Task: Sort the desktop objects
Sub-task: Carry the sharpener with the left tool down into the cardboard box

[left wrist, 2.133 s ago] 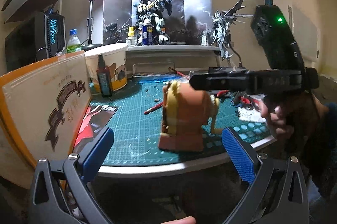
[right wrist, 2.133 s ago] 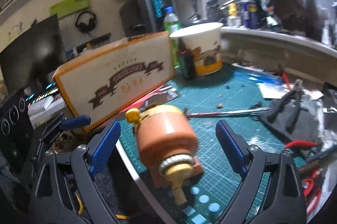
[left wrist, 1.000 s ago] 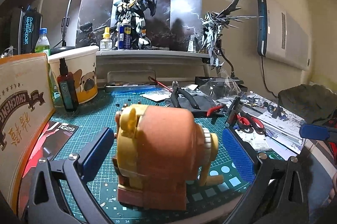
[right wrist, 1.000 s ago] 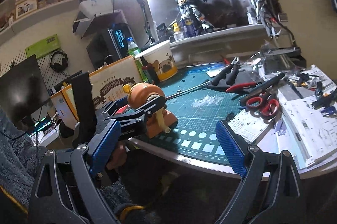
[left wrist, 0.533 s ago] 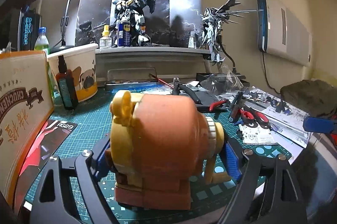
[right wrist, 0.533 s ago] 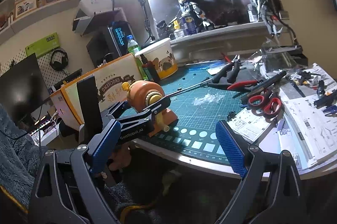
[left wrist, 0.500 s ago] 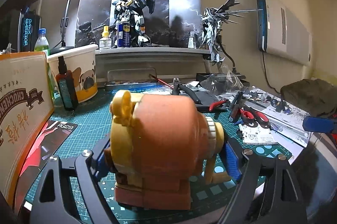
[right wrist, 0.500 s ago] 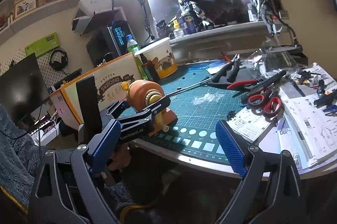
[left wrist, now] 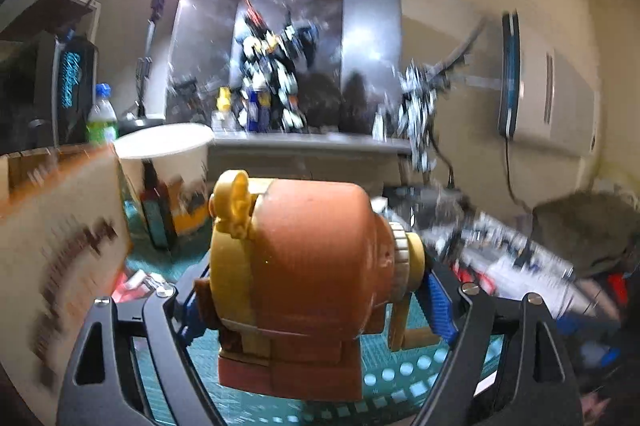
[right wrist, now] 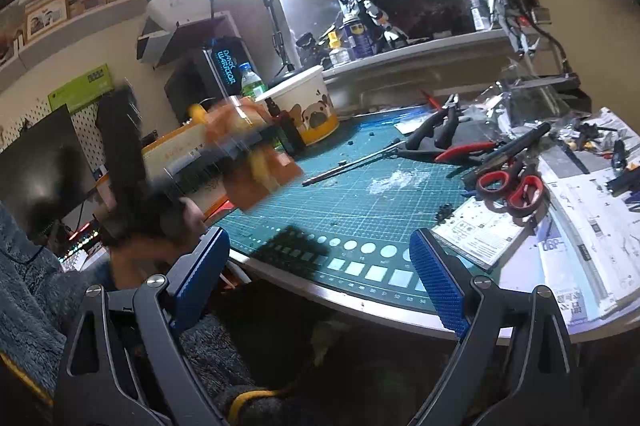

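Orange-and-yellow plastic, a hand-crank pencil sharpener (left wrist: 304,290), is sitting clamped between the left gripper (left wrist: 316,302) pads, crank pointing right, and riding above the near-left corner of the green cutting mat (right wrist: 360,197). Farther right, the right gripper (right wrist: 320,274) is hanging empty, jaws apart, off the desk edge.

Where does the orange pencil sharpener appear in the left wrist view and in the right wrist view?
Left wrist view: the orange pencil sharpener fills the centre, clamped between the blue pads of the left hand-held gripper.
Right wrist view: it is a blurred shape at middle left, above the green cutting mat.
Shared landmark: the pug-print paper tub.
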